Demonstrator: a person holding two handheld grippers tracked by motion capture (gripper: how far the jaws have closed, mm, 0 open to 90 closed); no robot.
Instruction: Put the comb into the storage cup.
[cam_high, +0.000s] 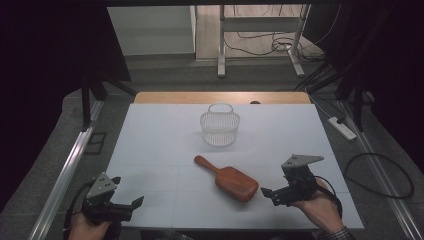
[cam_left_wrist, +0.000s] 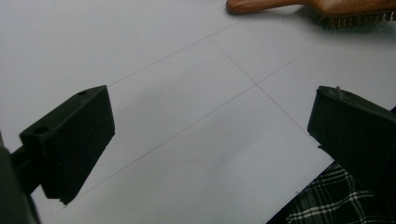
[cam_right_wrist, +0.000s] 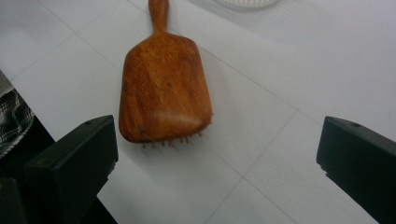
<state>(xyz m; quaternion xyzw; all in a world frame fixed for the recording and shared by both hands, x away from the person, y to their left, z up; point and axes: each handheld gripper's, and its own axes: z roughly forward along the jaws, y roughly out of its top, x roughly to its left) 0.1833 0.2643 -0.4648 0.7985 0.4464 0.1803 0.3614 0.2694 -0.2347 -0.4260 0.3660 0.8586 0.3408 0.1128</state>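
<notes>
Two tools, left tool and right tool, jaws spread, empty; glossy wooden paddle brush bristles-down near right tool.

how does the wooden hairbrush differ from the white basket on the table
The wooden hairbrush is solid brown wood; the white basket is open white mesh. The hairbrush lies flat, bristles down, while the basket stands upright with its handle on top. The hairbrush sits close to the right gripper; the basket stands farther back. Both rest on the white table, untouched.
</notes>
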